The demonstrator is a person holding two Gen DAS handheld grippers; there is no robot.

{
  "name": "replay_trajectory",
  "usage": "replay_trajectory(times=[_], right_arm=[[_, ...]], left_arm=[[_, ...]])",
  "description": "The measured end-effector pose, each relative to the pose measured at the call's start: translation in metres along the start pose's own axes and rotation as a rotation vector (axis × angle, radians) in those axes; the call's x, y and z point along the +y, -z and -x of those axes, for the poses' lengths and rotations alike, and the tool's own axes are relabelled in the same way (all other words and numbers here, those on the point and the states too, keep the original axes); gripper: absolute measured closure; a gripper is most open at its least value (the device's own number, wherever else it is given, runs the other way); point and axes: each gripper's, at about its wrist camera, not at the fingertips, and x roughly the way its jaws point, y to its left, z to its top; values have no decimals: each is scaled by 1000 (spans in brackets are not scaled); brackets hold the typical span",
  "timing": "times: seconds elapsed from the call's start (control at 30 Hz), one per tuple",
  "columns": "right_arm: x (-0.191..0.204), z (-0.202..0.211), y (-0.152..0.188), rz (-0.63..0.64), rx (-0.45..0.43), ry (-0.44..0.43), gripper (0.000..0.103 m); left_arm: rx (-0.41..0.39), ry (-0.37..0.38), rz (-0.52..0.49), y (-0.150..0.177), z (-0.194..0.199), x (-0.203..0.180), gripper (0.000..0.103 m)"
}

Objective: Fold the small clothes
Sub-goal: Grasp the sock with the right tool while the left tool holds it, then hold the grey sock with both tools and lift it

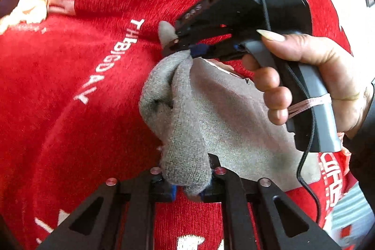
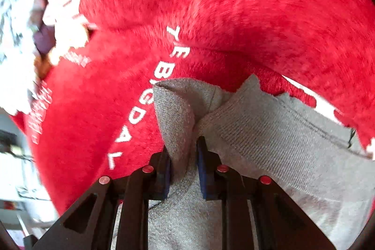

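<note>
A small grey knitted garment [image 1: 225,114] lies on a red fleece blanket [image 1: 70,97] with white lettering. My left gripper [image 1: 187,186] is shut on one bunched edge of the grey garment. My right gripper [image 1: 185,50], held in a hand, is shut on the opposite bunched edge. In the right wrist view the right gripper [image 2: 184,168] pinches a raised fold of the grey garment [image 2: 281,144], and the rest spreads to the right over the red blanket [image 2: 211,15].
The red blanket covers nearly all the surface in both views. A cream and brown patterned patch [image 1: 28,8] lies at the blanket's far left. The right gripper's black cable [image 1: 307,156] hangs down beside the hand.
</note>
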Motion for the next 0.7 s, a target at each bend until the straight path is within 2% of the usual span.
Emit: replay_trajectory(times=[0.1, 0.23, 0.7], right_arm=[[-16, 12, 4, -40, -40, -71, 82], [-31, 32, 9, -80, -86, -141, 82], [-80, 89, 36, -146, -215, -246, 82]], left_arm=[[-14, -75, -67, 1, 2, -19, 90], [-11, -104, -90, 1, 6, -30, 91], [29, -194, -154, -10, 3, -73, 94]])
